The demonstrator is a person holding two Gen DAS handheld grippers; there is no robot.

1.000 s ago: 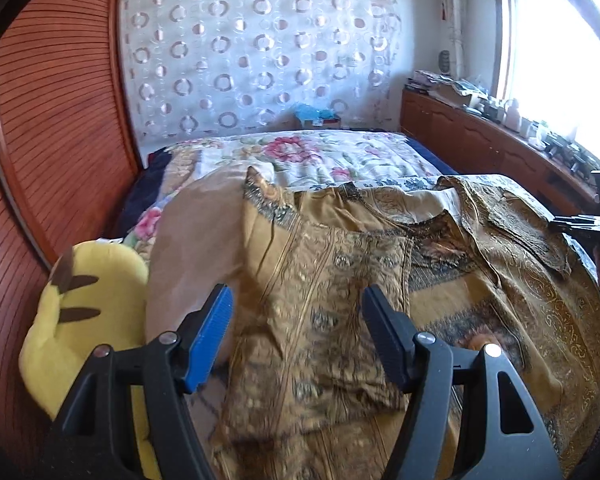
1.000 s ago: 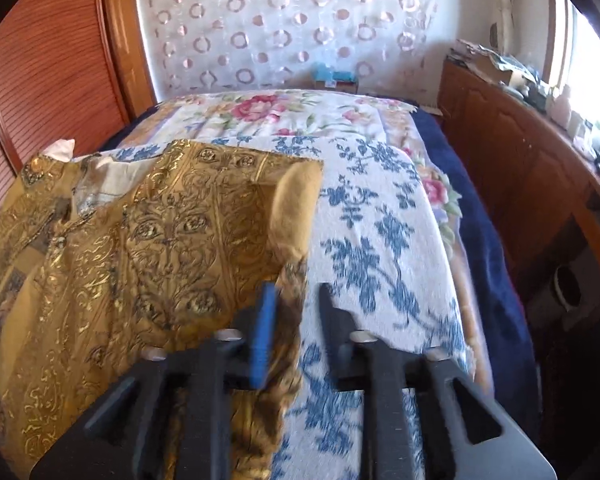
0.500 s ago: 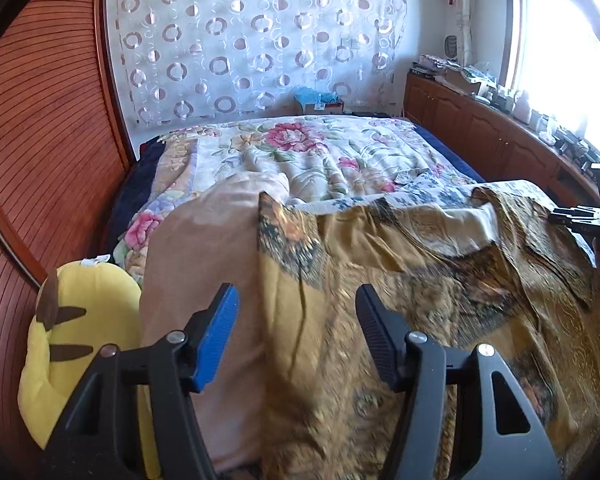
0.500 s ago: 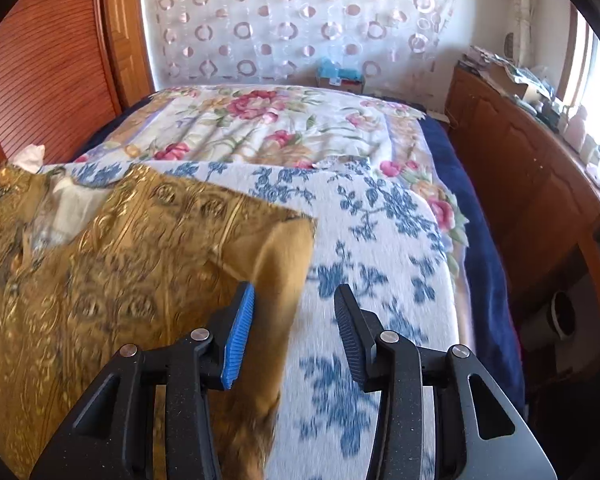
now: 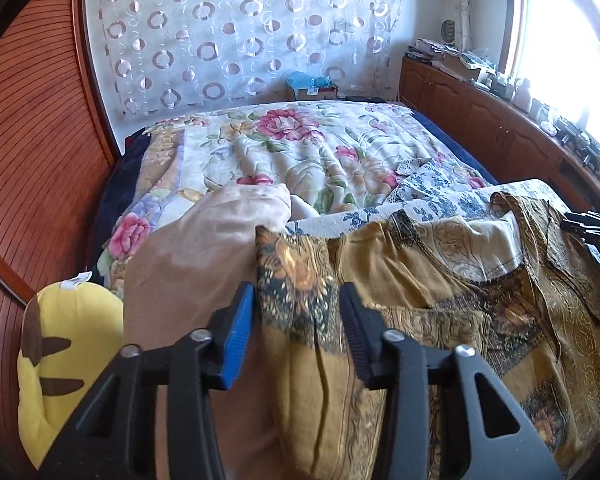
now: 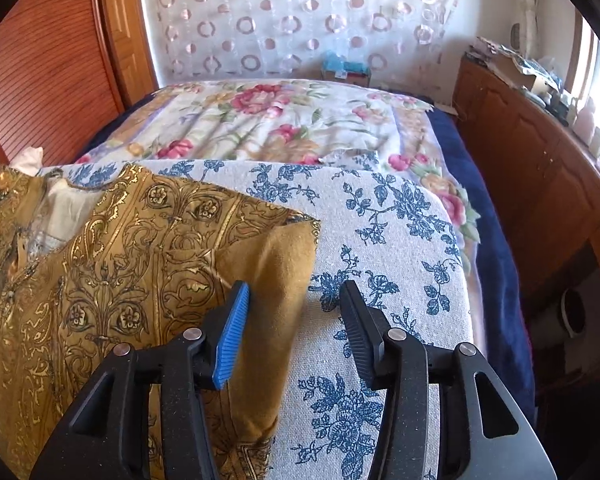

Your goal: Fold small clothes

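A mustard-gold patterned garment (image 5: pixel 440 300) lies spread on a white cloth with blue flowers (image 6: pixel 384 232). In the left wrist view my left gripper (image 5: pixel 298 308) is open, its jaws on either side of a dark-patterned fold of the garment's left edge. In the right wrist view the garment (image 6: pixel 112 272) fills the left half, its right edge folded over. My right gripper (image 6: pixel 296 308) is open, straddling that folded edge, with its right jaw over bare cloth.
A beige pillow (image 5: pixel 196 256) and a yellow plush toy (image 5: pixel 64 344) sit left of the garment. A floral bedspread (image 5: pixel 292 148) lies beyond. Wooden cabinets (image 6: pixel 540 168) run along the right, a slatted wooden wall (image 5: pixel 32 128) on the left.
The right gripper has let go of the garment's right edge and opened wide. The left gripper has moved forward along the garment's left edge and narrowed slightly.
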